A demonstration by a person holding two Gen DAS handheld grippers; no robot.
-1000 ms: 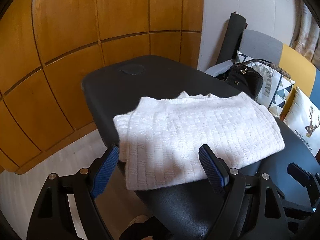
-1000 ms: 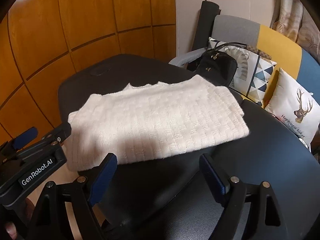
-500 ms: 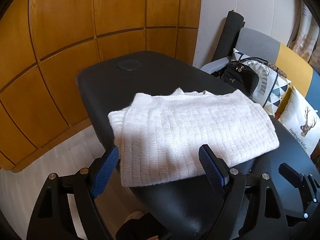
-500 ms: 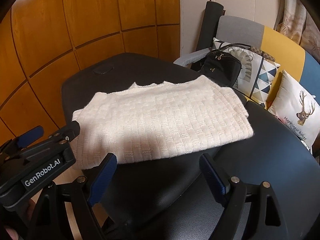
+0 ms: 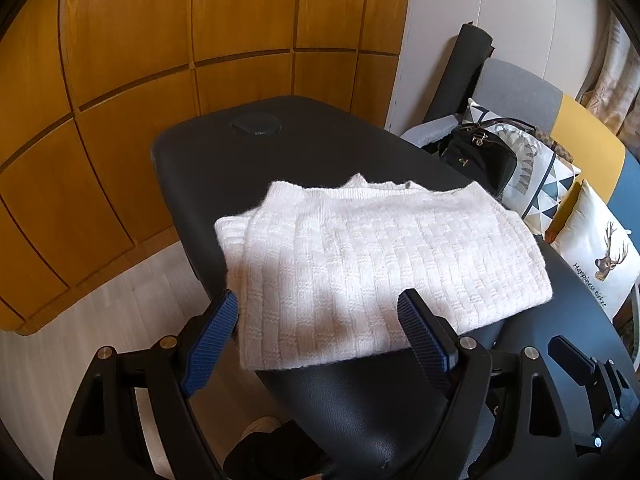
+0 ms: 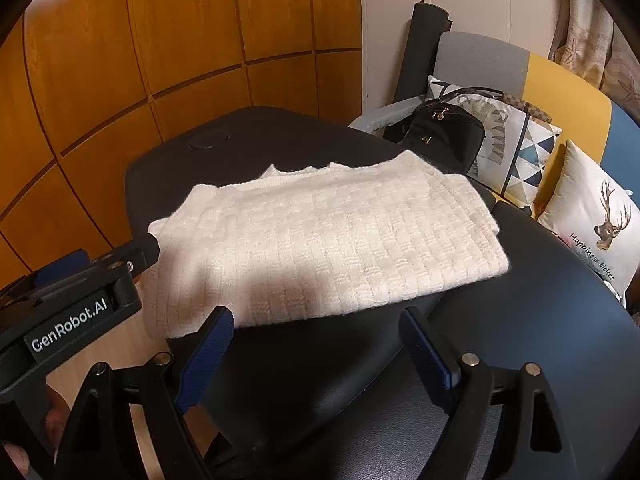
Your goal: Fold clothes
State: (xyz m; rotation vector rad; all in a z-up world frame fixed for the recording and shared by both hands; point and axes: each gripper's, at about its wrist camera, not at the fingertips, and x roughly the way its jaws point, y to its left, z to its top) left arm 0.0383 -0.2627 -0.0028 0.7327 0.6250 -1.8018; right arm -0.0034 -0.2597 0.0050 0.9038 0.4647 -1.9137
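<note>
Orange-brown wooden wall panels (image 5: 132, 60) frame the scene as we hold both grippers above a black padded table (image 5: 256, 152), where a white basket-weave knit sweater (image 5: 372, 260) lies folded into a compact rectangle, its near left corner overhanging the table's edge.

Little has changed over the past second: in the left wrist view the sweater sits slightly lower and further left than before, a small shift of aim, while the garment itself keeps the same shape and place. We read that as a pause after the fold, with the task at or near its end, pending perhaps a final tidy of the overhanging corner.

Our left gripper (image 5: 316, 312) stands released, its blue ribbed pads spread wide with nothing between them, just short of the sweater's near edge. Our right gripper (image 6: 316, 328) is likewise released and empty, hovering over bare table in front of the sweater.

Readable writing: "GenRobot.AI" in white on the left gripper's black body, seen from the right wrist view. A white cushion with a stag's head (image 6: 596, 220) on the sofa beside the table carries script we read as "Happiness ticket". A small black handbag (image 6: 444, 136) shows a gold emblem too small to read.
</note>
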